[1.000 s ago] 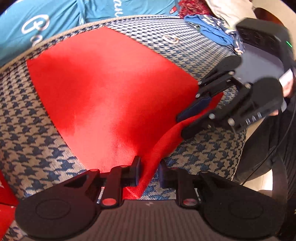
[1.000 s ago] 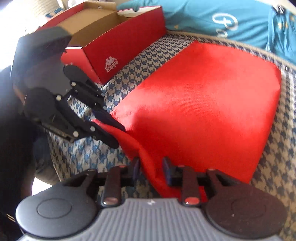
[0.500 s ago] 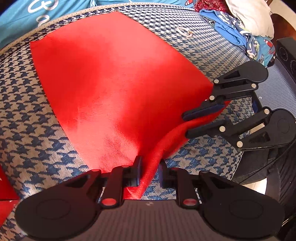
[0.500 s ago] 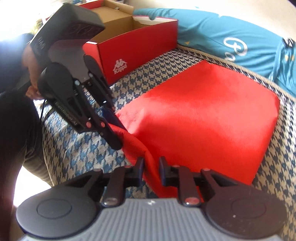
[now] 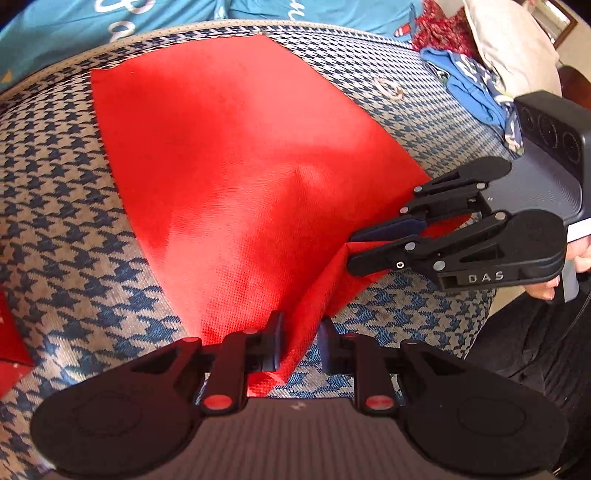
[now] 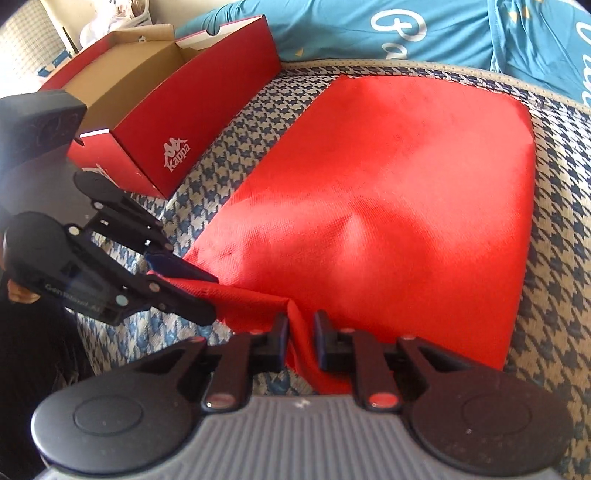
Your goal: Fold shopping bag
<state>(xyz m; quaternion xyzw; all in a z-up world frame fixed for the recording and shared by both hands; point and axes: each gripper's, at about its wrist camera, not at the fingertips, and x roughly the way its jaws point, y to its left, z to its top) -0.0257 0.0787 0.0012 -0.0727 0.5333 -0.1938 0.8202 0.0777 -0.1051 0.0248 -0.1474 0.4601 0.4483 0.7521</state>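
A red shopping bag (image 5: 240, 147) (image 6: 406, 184) lies flat on a blue-and-white houndstooth cushion (image 5: 55, 240), its near edge lifted off it. My left gripper (image 5: 301, 339) is shut on the near left corner, with a fold of red fabric between its fingers. In the right wrist view the left gripper (image 6: 212, 297) pinches that corner from the left. My right gripper (image 6: 300, 332) is shut on the near right part of the edge. The left wrist view shows the right gripper (image 5: 352, 251) clamped on the fabric. A soft ridge rises in the bag's middle.
An open red Kappa shoe box (image 6: 177, 110) stands on the cushion left of the bag. Teal cloth with white lettering (image 6: 406, 26) lies behind it. Blue clothes (image 5: 469, 85) and a cream pillow (image 5: 509, 48) sit at the far right. A hand (image 5: 576, 251) holds the right gripper.
The right gripper's fingers have narrowed onto the fabric. The bag's near edge has risen between the two grippers, and a ridge has formed in its middle.
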